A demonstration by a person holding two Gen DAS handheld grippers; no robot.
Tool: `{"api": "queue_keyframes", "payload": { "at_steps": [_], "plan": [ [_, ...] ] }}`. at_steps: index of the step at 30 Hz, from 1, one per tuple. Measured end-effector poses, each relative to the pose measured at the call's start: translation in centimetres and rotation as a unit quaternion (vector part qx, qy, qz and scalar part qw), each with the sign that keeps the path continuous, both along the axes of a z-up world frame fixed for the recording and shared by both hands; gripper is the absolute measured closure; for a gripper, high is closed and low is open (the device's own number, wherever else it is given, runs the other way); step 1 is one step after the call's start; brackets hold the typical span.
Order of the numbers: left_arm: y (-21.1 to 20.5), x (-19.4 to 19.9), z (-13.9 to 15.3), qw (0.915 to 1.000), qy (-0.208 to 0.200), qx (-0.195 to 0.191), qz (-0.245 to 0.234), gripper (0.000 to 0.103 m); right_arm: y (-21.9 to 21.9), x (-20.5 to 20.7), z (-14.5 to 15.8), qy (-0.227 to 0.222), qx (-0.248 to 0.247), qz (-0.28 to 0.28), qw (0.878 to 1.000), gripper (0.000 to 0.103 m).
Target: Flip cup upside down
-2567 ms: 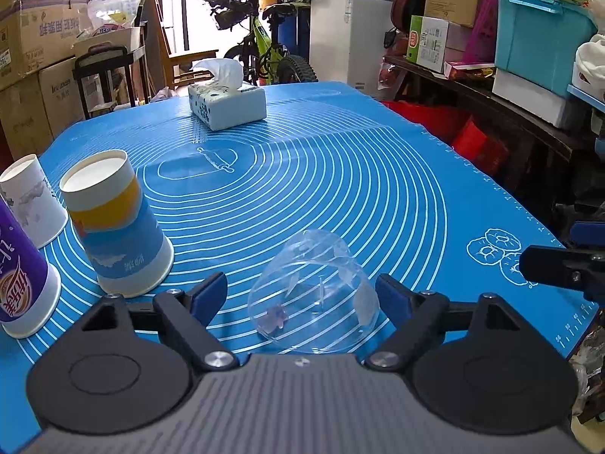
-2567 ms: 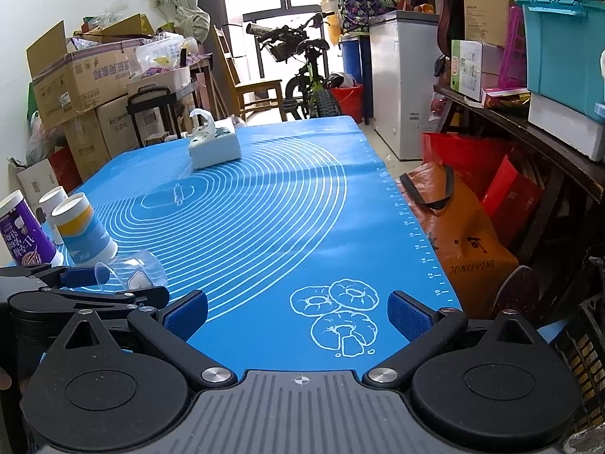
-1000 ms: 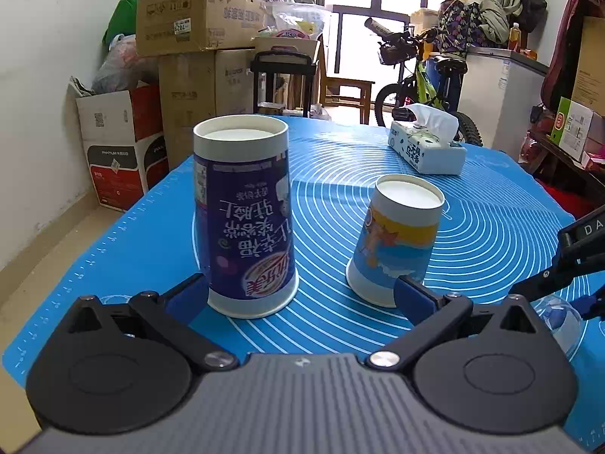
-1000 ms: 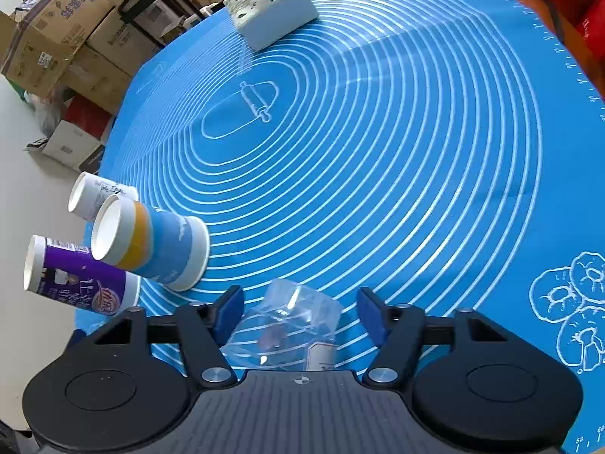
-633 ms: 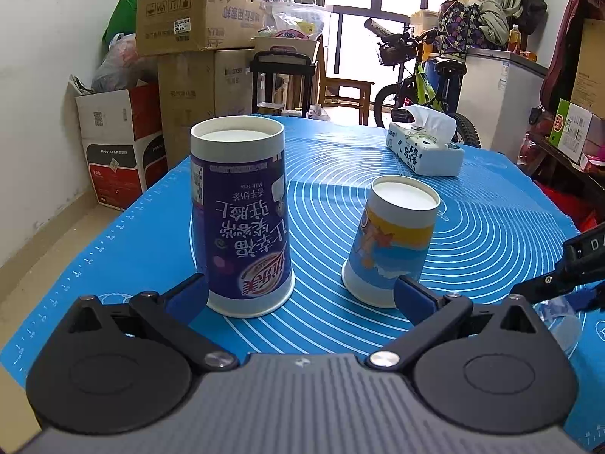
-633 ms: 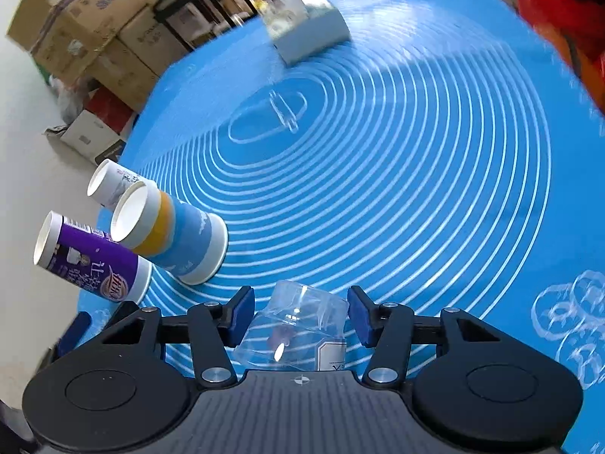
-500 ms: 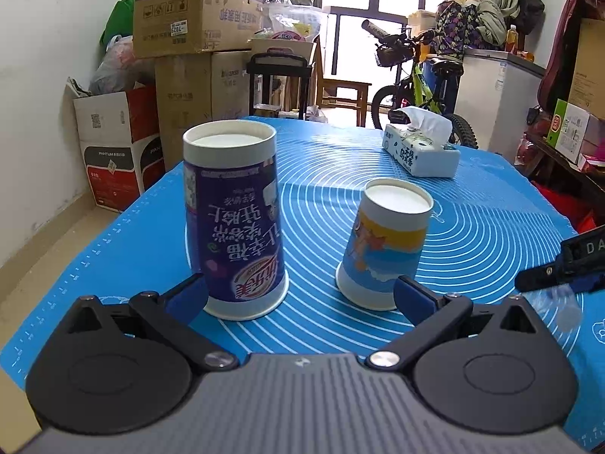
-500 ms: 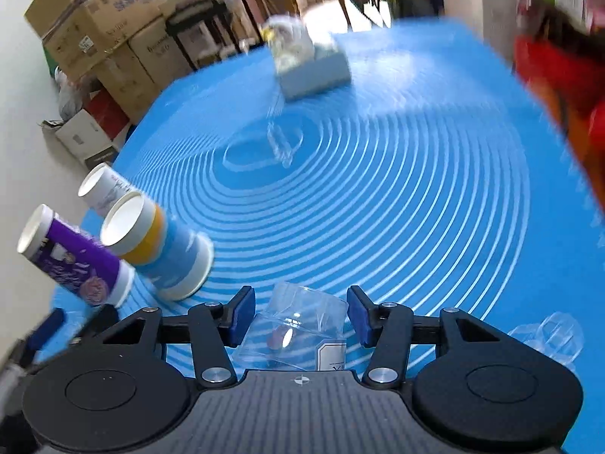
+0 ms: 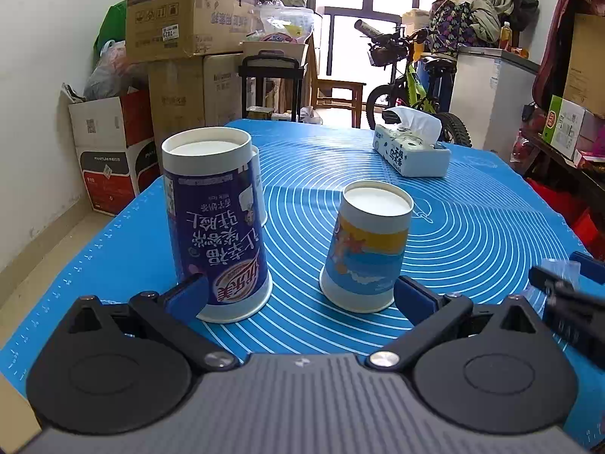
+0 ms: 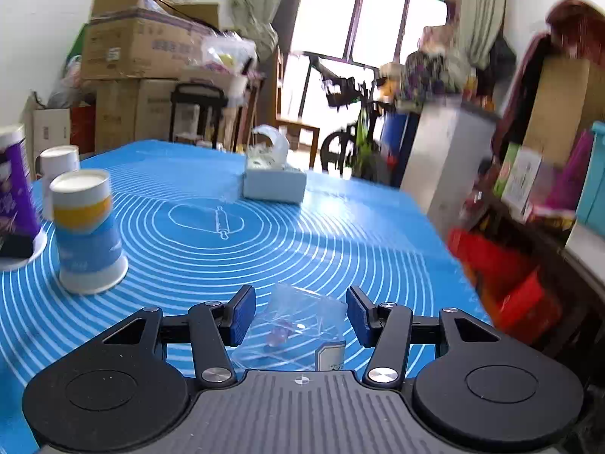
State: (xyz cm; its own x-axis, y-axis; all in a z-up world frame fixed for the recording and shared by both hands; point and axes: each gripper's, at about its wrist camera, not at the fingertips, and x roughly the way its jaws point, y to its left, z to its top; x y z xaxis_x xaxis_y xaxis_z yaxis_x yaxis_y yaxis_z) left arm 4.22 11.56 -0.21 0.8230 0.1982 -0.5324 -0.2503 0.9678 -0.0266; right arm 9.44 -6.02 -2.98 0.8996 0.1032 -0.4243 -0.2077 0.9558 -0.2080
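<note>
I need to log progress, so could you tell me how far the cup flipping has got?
Done: three paper cups, including the purple cup and the blue-and-yellow cup, stand inverted. In hand: the right gripper holds the clear plastic cup. Left: setting it mouth-down on the blue mat. The left gripper is open and empty.

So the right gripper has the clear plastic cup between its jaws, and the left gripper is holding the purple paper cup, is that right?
Not quite. The right gripper does have the clear plastic cup between its jaws, but the left gripper holds nothing. In the left wrist view its jaws are spread wide, and the purple paper cup stands on the blue mat, next to one finger.
</note>
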Motion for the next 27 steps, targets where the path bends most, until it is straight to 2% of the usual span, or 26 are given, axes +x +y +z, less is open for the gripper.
{"api": "queue_keyframes", "payload": {
  "at_steps": [2,15,16,20,22,27],
  "plan": [
    [-0.1,0.0,0.0,1.0000,0.001,0.001,-0.001,0.000,0.3,-1.0,-0.4,-0.015,-0.011,0.004,1.000,0.046],
    [-1.7,-0.5,0.0,0.9999,0.008,0.005,-0.013,0.000,-1.0,-2.0,-1.0,0.032,0.039,0.000,0.999,0.048],
    [-1.9,-0.6,0.0,0.9998,0.009,0.006,-0.016,0.000,-1.0,-2.1,-1.0,0.033,0.038,-0.001,0.999,0.042],
    [-2.5,-0.9,0.3,0.9996,0.010,0.008,-0.024,0.000,-1.1,-2.6,-0.6,0.045,0.038,-0.003,0.998,0.036],
    [-2.9,-1.4,0.6,0.9995,0.007,0.004,-0.029,0.000,-1.7,-3.2,0.0,0.051,0.049,0.000,0.998,0.028],
    [-4.7,-2.7,0.6,0.9988,0.008,0.006,-0.048,0.000,-3.6,-5.7,1.5,0.056,0.065,0.001,0.996,0.024]
  ]
}}
